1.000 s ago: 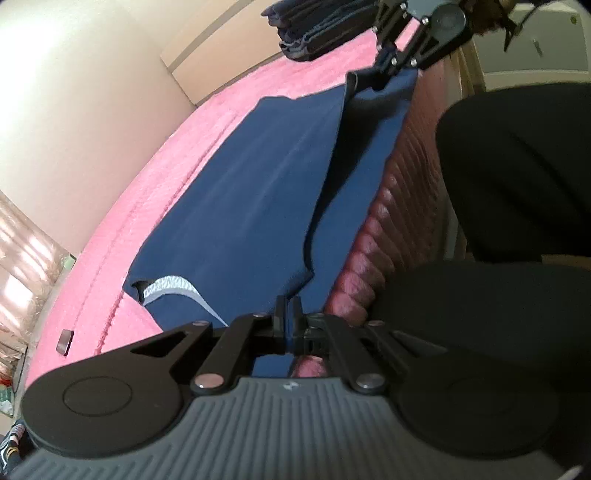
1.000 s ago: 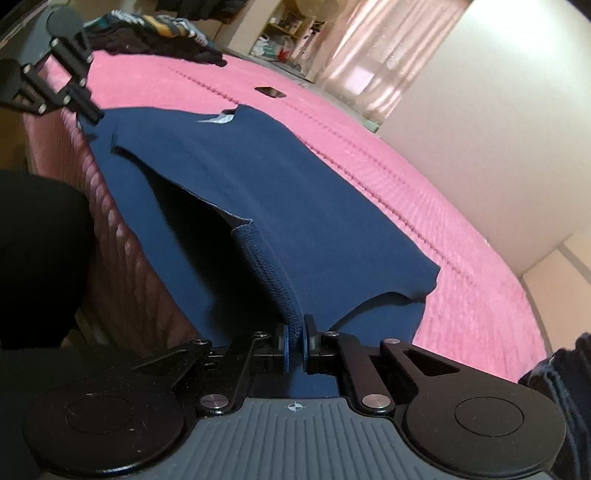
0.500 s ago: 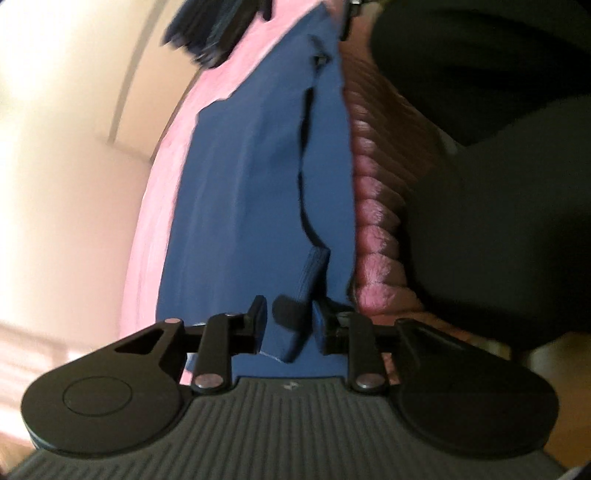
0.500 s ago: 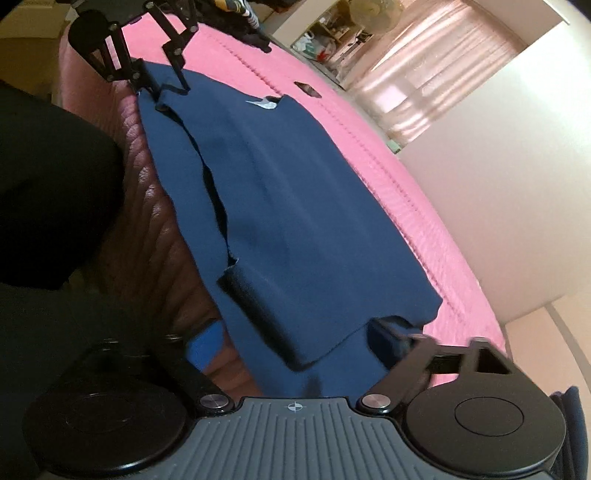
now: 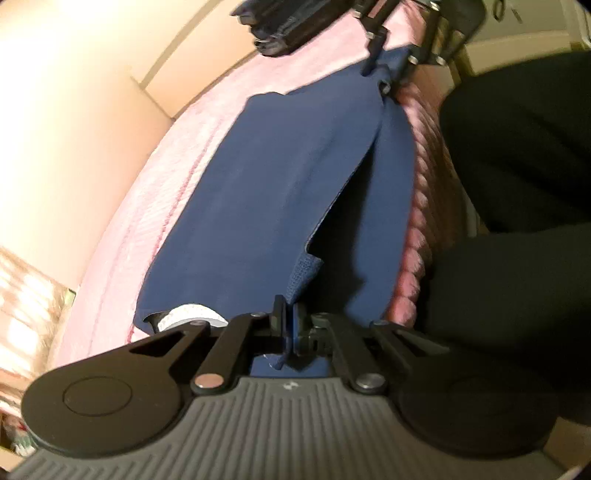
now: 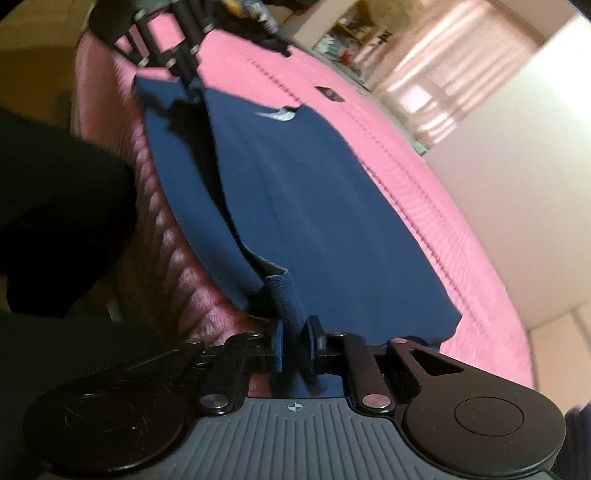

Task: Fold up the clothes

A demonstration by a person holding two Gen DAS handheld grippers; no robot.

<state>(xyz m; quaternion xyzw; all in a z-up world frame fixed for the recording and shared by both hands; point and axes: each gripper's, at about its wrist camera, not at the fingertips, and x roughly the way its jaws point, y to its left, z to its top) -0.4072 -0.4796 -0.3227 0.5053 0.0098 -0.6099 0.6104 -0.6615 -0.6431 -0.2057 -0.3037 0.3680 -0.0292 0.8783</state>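
Observation:
A navy blue garment [image 5: 280,192] lies spread on the pink bed, its near side hanging over the padded bed edge; it also shows in the right wrist view [image 6: 314,192]. A white-grey patch [image 5: 192,314] marks its neck end. My left gripper [image 5: 290,325] is shut on the garment's ribbed edge near that end. My right gripper [image 6: 293,339] is shut on the ribbed edge at the other end. Each gripper shows far off in the other's view, the right one [image 5: 384,70] and the left one [image 6: 184,74], both on the cloth's near edge.
The pink bedspread [image 6: 424,155] stretches to a cream wall. A padded maroon bed side [image 5: 424,206] runs beside the person's dark legs [image 5: 517,184]. A stack of dark folded clothes [image 5: 288,26] lies at the far end. A small dark object [image 6: 330,93] rests on the bed.
Both grippers were open around the ribbed edge half a second ago; now both have shut on it and lifted it slightly, opening a fold along the near side.

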